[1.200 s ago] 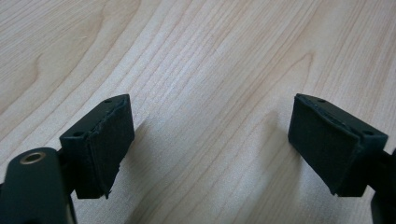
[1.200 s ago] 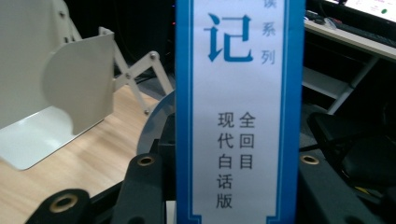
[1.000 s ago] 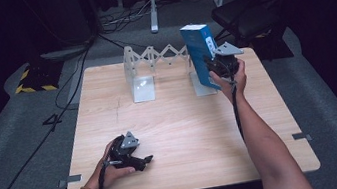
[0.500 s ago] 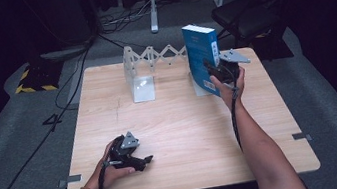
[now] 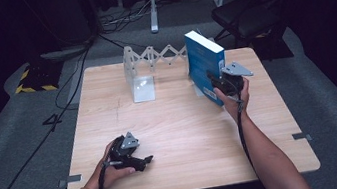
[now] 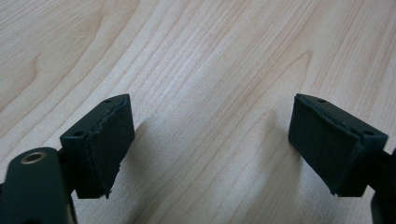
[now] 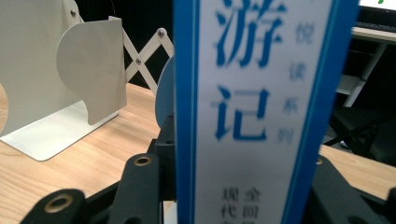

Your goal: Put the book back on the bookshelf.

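A blue book (image 5: 204,64) stands upright at the right end of the white expanding book rack (image 5: 151,59) at the back of the table. My right gripper (image 5: 219,86) is shut on the book's spine (image 7: 254,107), which has a white band with blue characters. My left gripper (image 5: 141,161) lies low on the wooden table (image 5: 183,138) near the front left. Its two black pads (image 6: 107,140) stand wide apart with only bare wood between them.
The rack's white left bookend (image 5: 137,76) stands near the table's back middle; its curved plate (image 7: 91,70) is to the left of the book. A black chair (image 5: 245,12) stands behind the table. Cables run over the grey floor at the left.
My right gripper has carried the book a little toward the left and nearer the person. The left gripper has stayed where it was.
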